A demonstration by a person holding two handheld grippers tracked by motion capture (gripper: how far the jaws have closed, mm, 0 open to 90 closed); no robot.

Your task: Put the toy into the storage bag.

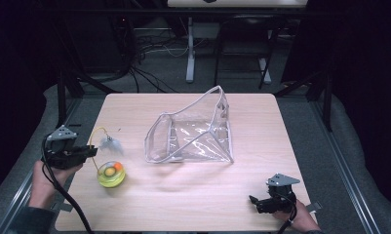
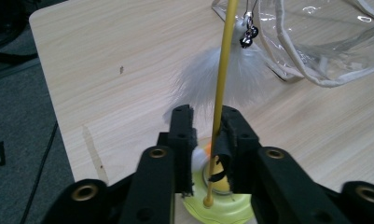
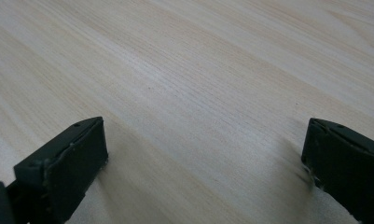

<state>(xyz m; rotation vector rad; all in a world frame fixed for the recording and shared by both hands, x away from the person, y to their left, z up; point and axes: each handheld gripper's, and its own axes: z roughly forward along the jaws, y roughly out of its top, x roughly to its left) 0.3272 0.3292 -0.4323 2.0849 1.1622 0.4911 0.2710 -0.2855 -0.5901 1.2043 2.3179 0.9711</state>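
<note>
A cat toy stands at the table's left: a yellow round base (image 1: 111,174) holding small balls, with a thin yellow wand (image 1: 92,143) arching up from it. A white feather tuft (image 1: 109,144) with small bells (image 2: 248,35) hangs from the wand. My left gripper (image 1: 88,152) reaches the wand from the left. The wand (image 2: 222,70) passes between its jaws, resting against the right jaw, and a narrow gap shows beside the left one. A clear plastic pouch (image 1: 193,134) stands open mid-table. My right gripper (image 1: 255,203) rests open near the front right corner, over bare wood (image 3: 198,93).
The wooden table (image 1: 134,105) ends close to my left gripper, with grey floor beyond. The pouch's white-edged rim (image 2: 315,77) lies just past the feather. Dark frame legs and cables stand behind the table.
</note>
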